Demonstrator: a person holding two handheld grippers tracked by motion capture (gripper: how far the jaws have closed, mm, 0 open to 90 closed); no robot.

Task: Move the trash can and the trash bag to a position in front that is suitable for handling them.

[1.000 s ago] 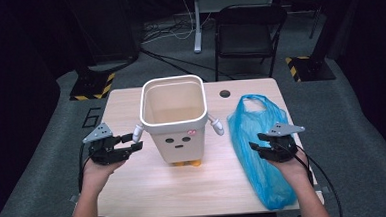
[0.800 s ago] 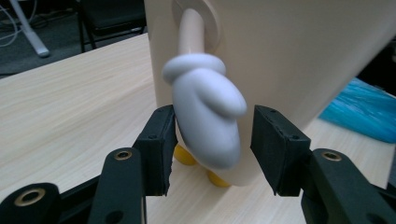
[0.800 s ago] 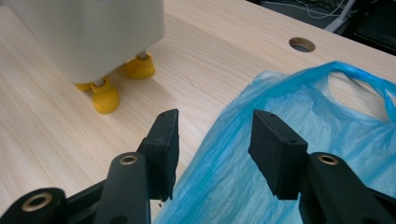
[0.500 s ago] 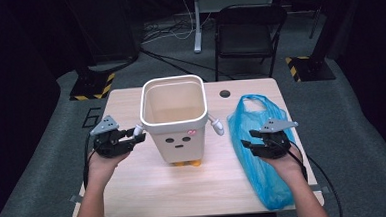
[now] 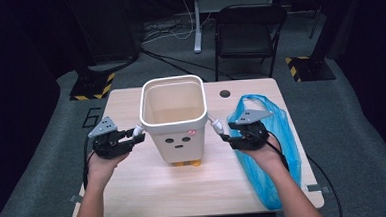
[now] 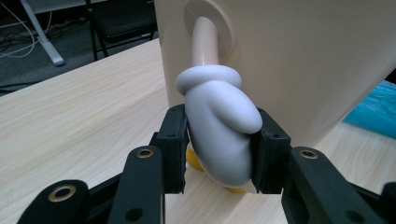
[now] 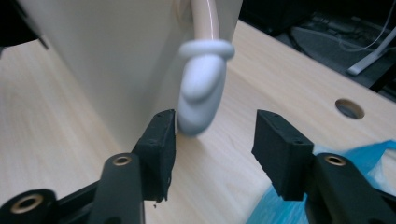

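A cream bin [image 5: 174,122] with a printed face, yellow feet and two thin arms ending in white mittens stands mid-table. My left gripper [image 5: 135,135] is at its left side. In the left gripper view its jaws [image 6: 217,151] have just been closing and both pads press on the left mitten [image 6: 217,123]. My right gripper [image 5: 223,137] is at the bin's right side. In the right gripper view it [image 7: 215,140] stands open around the right mitten [image 7: 201,93], which hangs close to one pad with a wide gap to the other.
A crumpled blue plastic bag [image 5: 280,134] lies along the table's right side, under my right forearm. A round cable hole [image 5: 225,93] sits in the table behind the bin. A black chair [image 5: 247,30] and cables are on the floor beyond the table.
My right gripper moved left, off the blue bag, up to the bin's right mitten. My left gripper moved right toward the bin and closed on the left mitten.
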